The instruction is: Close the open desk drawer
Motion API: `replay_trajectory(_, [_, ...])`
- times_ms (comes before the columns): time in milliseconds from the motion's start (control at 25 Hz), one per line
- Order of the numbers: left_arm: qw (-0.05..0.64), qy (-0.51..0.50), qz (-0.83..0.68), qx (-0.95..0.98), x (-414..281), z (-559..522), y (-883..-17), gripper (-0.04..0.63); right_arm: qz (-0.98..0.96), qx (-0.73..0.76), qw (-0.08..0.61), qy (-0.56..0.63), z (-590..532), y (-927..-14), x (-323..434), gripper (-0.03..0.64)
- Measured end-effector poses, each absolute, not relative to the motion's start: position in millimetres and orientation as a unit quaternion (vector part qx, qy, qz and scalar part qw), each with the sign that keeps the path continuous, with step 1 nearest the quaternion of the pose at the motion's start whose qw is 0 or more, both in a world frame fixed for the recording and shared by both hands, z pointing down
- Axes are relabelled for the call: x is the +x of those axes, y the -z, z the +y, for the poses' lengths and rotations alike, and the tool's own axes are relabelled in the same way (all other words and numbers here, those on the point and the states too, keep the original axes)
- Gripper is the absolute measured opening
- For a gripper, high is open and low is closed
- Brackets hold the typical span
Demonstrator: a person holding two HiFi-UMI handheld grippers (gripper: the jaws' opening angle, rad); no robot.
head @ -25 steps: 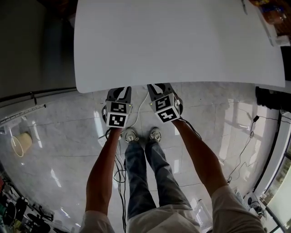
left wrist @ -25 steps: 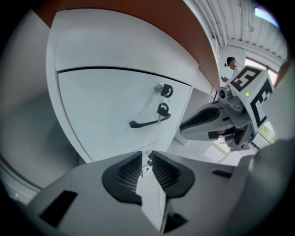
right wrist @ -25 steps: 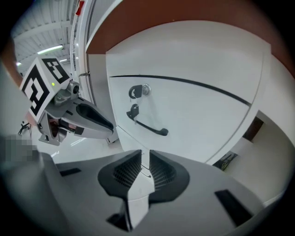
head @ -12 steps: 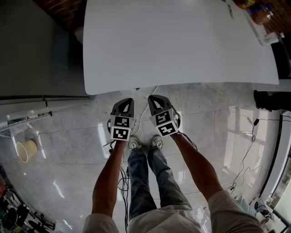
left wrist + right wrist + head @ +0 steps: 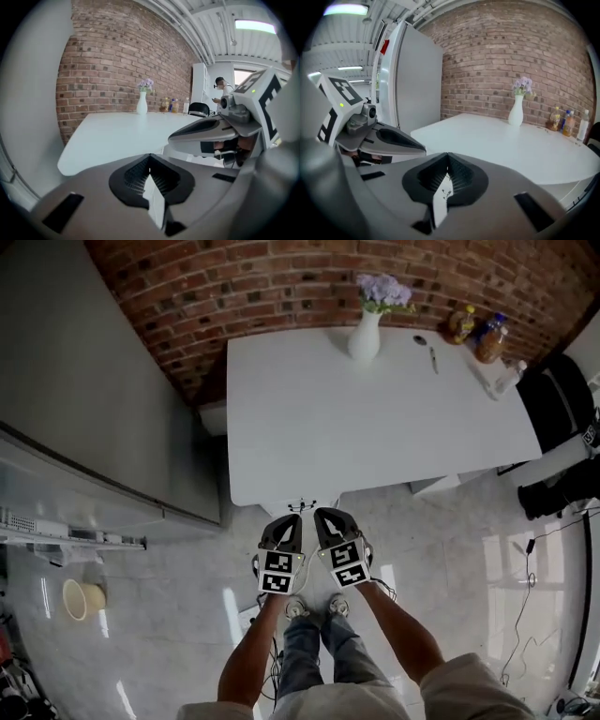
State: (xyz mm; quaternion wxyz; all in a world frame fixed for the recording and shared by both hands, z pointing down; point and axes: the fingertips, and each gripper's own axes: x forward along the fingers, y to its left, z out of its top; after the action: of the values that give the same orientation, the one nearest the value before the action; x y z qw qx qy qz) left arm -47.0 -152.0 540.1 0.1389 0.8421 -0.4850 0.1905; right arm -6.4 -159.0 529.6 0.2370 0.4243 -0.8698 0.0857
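The white desk [image 5: 375,418] stands against a brick wall, and its front edge lies just beyond both grippers. Under that edge a small white part [image 5: 302,505] shows; I cannot tell whether it is the drawer. My left gripper [image 5: 289,521] and right gripper [image 5: 324,516] hang side by side in front of the desk, apart from it. In the left gripper view the jaws [image 5: 150,159] are shut with nothing between them. The right gripper's jaws [image 5: 447,160] are likewise shut and hold nothing. Each gripper view shows the other gripper beside it.
A white vase of flowers [image 5: 366,334], bottles [image 5: 487,338] and a pen lie on the desk's far side. A tall grey cabinet [image 5: 84,399] flanks the desk's left. A black chair [image 5: 562,409] stands at right. Cables [image 5: 520,587] and a bucket [image 5: 80,598] are on the floor.
Both grippers have come away from under the desk's front edge and risen. The head view has pulled back, so the whole desk and the brick wall now show.
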Motion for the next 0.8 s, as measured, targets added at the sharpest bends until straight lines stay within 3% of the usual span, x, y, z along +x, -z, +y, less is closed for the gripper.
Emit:
replay_trajectory(360, [0.068, -0.109, -0.525, 0.841, -60.6, -109.4, -389.3, 0.012, -0.873, 0.467, 0.139, -0.033, -121.3, -373.0, 9.6, 0.018])
replay_trajectory(800, [0.055, -0.046, -0.56, 0.825, -64.4, -61.7, -306.8, 0.012, -0.882, 0.461, 0.095, -0.011, -54.1, -297.8, 13.5, 0.017])
